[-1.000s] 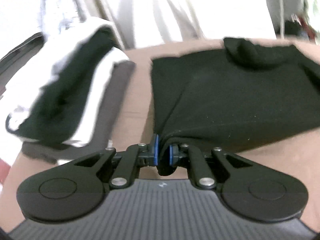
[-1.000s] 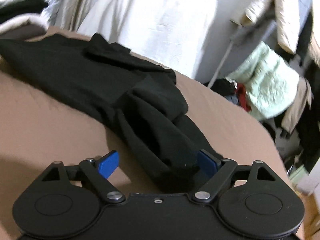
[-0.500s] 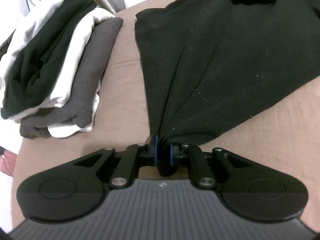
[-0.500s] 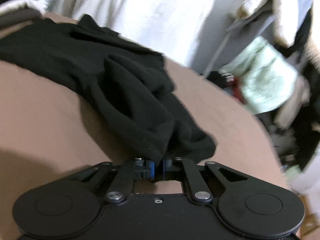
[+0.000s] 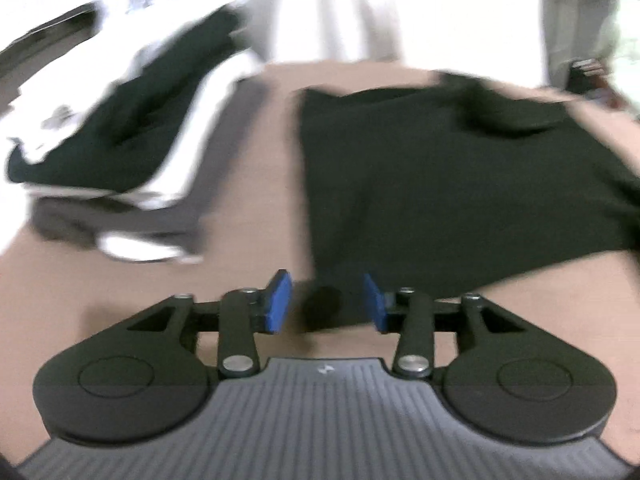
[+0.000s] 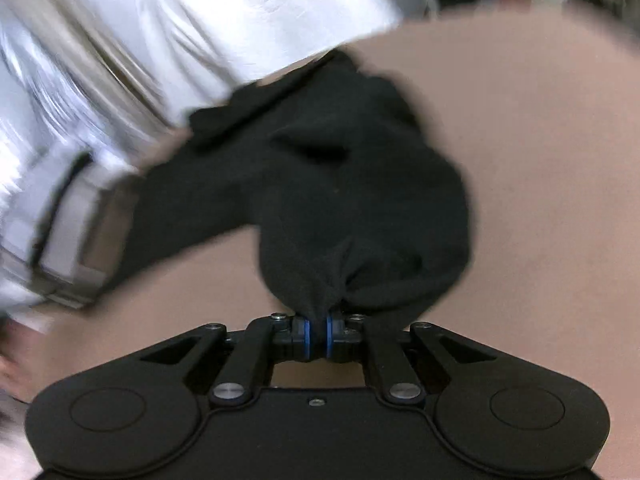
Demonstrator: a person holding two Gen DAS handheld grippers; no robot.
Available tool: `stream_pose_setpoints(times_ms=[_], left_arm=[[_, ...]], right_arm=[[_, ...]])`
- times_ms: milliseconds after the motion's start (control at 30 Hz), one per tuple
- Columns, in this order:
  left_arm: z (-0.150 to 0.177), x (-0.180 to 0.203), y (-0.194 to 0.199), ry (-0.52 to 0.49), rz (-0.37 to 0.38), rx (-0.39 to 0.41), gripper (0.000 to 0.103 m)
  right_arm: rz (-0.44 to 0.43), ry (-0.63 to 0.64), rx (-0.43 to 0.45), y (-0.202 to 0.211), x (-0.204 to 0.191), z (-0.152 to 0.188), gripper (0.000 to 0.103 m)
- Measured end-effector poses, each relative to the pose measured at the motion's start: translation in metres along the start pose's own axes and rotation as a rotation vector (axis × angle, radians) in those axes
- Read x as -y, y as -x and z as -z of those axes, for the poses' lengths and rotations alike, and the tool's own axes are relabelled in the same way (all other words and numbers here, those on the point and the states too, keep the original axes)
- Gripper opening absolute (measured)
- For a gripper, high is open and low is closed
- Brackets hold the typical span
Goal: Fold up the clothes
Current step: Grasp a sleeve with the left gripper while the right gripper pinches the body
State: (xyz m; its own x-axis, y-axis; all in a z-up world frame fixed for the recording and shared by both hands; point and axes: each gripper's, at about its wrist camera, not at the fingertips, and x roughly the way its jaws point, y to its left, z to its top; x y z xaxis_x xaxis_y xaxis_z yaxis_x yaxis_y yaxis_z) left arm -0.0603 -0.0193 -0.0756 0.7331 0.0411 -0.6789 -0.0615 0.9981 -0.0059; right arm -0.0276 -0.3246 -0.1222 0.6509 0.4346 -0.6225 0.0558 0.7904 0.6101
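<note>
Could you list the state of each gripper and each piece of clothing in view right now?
left gripper: open, holding nothing.
right gripper: shut on the black garment.
black garment: spread flat on the brown surface, one end bunched and held.
stack of clothes: folded, piled left of the garment.

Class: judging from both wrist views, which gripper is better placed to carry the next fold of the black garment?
Right. The right gripper is shut on the black garment, bunched at its fingertips. The left gripper is open, holding nothing.
</note>
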Motion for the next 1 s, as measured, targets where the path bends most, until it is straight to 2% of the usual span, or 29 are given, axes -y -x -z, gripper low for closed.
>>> stream_pose_setpoints(times_ms=[100,133,200,267,367,433,467,500,567,600,633,700,800,867,933,1000], left_arm=[[0.006,0.044,0.009,0.006,0.240,0.026,0.051],[0.008,0.060,0.009,0.009,0.332,0.025,0.053],[0.015,0.086,0.006,-0.001,0.468,0.012,0.055],[0.025,0.112,0.002,-0.041,0.556,-0.003,0.057],[0.040,0.148,-0.001,-0.158,0.631,-0.029,0.061],[0.046,0.170,-0.005,-0.250,0.630,-0.030,0.065],[0.049,0.181,-0.007,-0.296,0.624,-0.029,0.065],[0.049,0.189,-0.011,-0.332,0.585,-0.032,0.065],[0.043,0.192,-0.025,-0.317,0.507,-0.052,0.059],[0.040,0.191,-0.033,-0.288,0.493,-0.072,0.044],[0.038,0.188,-0.040,-0.248,0.495,-0.097,0.026],[0.036,0.178,-0.054,-0.164,0.503,-0.144,0.012],[0.038,0.170,-0.060,-0.113,0.499,-0.151,0.008],[0.040,0.167,-0.056,-0.110,0.503,-0.144,0.008],[0.041,0.168,-0.050,-0.119,0.507,-0.129,0.008],[0.041,0.165,-0.044,-0.124,0.499,-0.112,0.008]], right_arm=[[-0.348,-0.204,-0.080,-0.012,0.003,-0.004,0.009],[-0.416,-0.255,-0.073,-0.015,0.003,-0.006,0.010],[-0.518,-0.339,-0.061,-0.023,0.002,-0.009,0.010],[-0.532,-0.402,-0.089,-0.032,0.001,-0.008,0.011],[-0.523,-0.451,-0.088,-0.036,0.000,-0.004,0.021],[-0.538,-0.384,-0.104,-0.028,-0.007,-0.008,0.042],[-0.546,-0.350,-0.112,-0.024,-0.010,-0.010,0.042],[-0.547,-0.305,-0.118,-0.019,-0.013,-0.012,0.042],[-0.490,-0.160,-0.095,0.005,-0.021,-0.011,0.042],[-0.457,-0.103,-0.076,0.017,-0.023,-0.009,0.042],[-0.425,-0.046,-0.057,0.028,-0.025,-0.008,0.042],[-0.334,0.036,0.008,0.047,-0.024,-0.006,0.042],[-0.158,0.076,0.107,0.054,-0.014,-0.006,0.048],[-0.074,0.091,0.152,0.042,-0.009,-0.014,0.052],[-0.035,0.115,0.172,0.024,-0.011,-0.027,0.065],[-0.009,0.161,0.188,0.004,-0.011,-0.039,0.066]])
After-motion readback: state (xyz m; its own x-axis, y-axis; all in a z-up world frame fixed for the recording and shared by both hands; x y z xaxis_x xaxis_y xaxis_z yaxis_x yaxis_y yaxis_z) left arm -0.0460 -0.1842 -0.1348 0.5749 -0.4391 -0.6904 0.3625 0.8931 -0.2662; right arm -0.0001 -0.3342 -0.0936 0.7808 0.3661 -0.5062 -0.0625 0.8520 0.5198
